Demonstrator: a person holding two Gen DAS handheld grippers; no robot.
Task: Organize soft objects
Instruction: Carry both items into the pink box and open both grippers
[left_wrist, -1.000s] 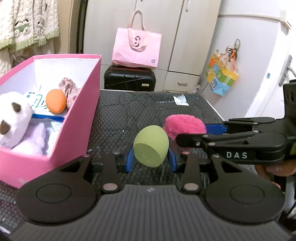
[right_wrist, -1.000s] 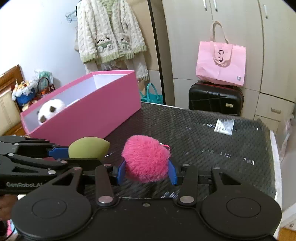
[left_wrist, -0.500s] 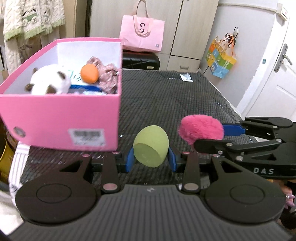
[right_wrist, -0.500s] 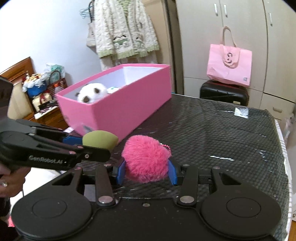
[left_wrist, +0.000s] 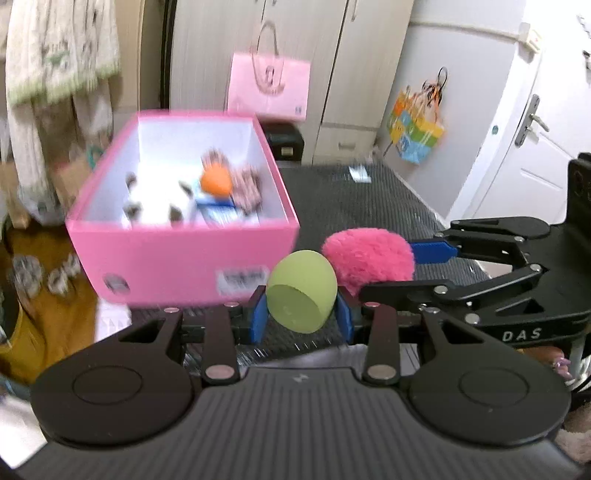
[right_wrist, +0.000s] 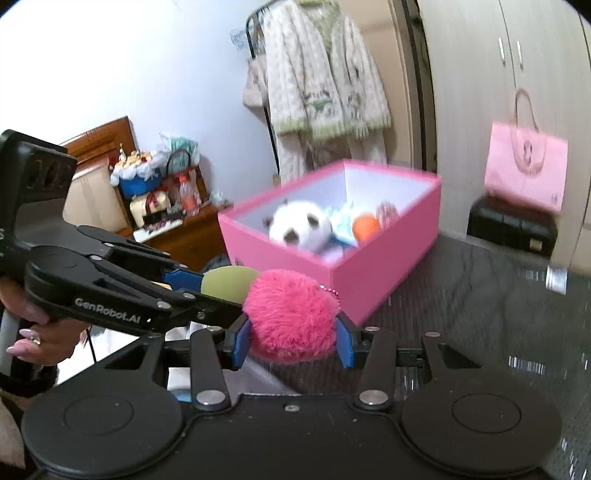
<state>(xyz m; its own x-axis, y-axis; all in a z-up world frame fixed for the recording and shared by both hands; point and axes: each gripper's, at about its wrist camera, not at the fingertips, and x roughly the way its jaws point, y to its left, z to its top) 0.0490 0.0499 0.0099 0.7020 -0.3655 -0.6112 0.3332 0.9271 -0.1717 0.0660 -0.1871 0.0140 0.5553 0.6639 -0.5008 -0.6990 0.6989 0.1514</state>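
Left gripper (left_wrist: 301, 317) clenched a green sponge (left_wrist: 301, 291), right gripper (right_wrist: 291, 341) a pink pompom (right_wrist: 291, 315); the pink box (left_wrist: 173, 258) contained a panda plush (right_wrist: 299, 225) and an orange sponge (left_wrist: 215, 183).

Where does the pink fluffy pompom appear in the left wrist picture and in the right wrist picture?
Left wrist view: the pink pompom is right of centre, beside the green sponge, held by the right gripper.
Right wrist view: it sits low in the centre, between the blue pads.
Shared landmark: the pink box.
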